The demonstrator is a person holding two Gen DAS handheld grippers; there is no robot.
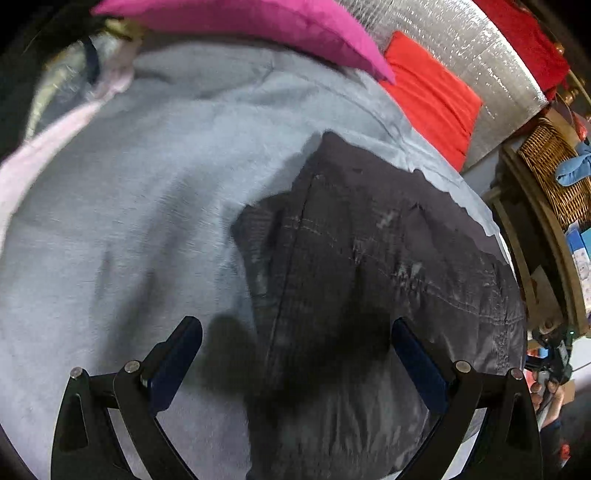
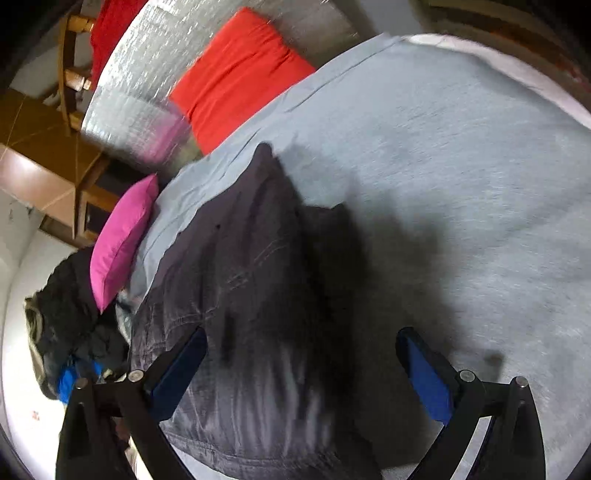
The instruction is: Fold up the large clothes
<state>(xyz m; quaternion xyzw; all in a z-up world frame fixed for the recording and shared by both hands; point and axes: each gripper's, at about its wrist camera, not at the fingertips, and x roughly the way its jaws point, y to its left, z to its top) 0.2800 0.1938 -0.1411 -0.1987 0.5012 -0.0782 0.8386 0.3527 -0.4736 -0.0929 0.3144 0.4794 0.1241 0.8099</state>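
Observation:
A dark grey pair of jeans (image 1: 369, 277) lies folded on a pale blue bed cover (image 1: 129, 221). In the right wrist view the jeans (image 2: 240, 295) run from the near edge up toward the pillows over the bed cover (image 2: 461, 166). My left gripper (image 1: 295, 332) is open and empty, hovering above the jeans' near left edge. My right gripper (image 2: 301, 343) is open and empty, above the jeans' near right part. Neither touches the cloth as far as I can tell.
A pink pillow (image 1: 258, 26) and a red pillow (image 1: 432, 96) lie at the head of the bed by a silver quilted headboard (image 1: 461, 48). A wicker basket (image 1: 554, 177) stands right. A heap of dark clothes (image 2: 70, 325) lies on the floor beside the bed.

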